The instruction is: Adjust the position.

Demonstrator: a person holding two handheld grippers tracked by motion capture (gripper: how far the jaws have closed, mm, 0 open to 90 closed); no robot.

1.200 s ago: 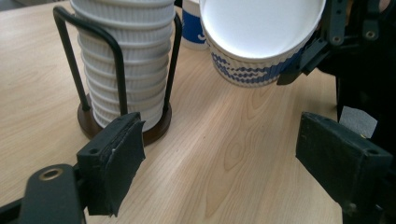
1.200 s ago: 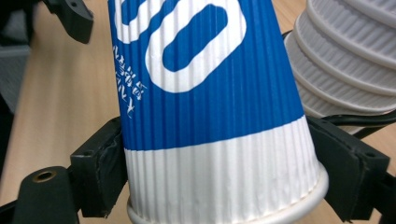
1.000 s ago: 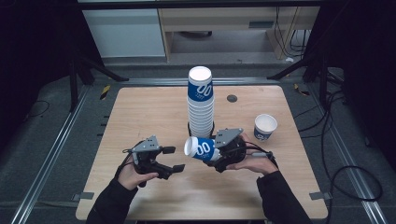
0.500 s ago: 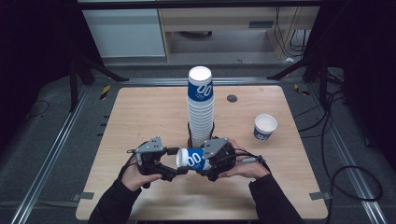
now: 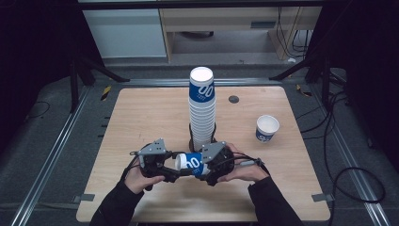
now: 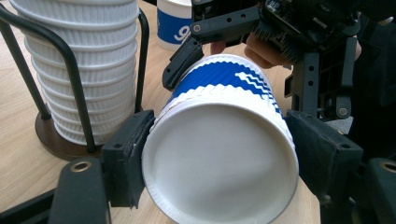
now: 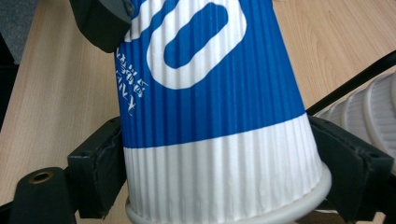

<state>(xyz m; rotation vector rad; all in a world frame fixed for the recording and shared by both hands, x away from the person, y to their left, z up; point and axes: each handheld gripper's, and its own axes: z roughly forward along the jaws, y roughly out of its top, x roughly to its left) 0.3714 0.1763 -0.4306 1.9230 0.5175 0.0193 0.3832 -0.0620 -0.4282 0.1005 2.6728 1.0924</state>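
**Both of my claws are now meeting on one cup**

I am holding the blue and white paper cup (image 5: 190, 164) on its side between my two hands, in front of the tall stack of cups (image 5: 202, 110) on its black stand. One second ago my right gripper (image 5: 207, 165) was carrying this cup alone, and my left gripper (image 5: 170, 165) was waiting apart from it. Since then my hands have been coming together, and now my left gripper is reaching the cup too.

In the left gripper view, my two black jaws are standing on both sides of the cup's closed white bottom (image 6: 219, 158), touching its ribbed wall. In the right gripper view, my jaws are pressing the white band of the cup close to its rim (image 7: 224, 177). So each claw is closed part way on one end of the same cup.

I am judging that this is either a handover or a pulling apart of nested cups; I cannot tell which. A second cup (image 5: 267, 128) is standing upright well beyond my right gripper.
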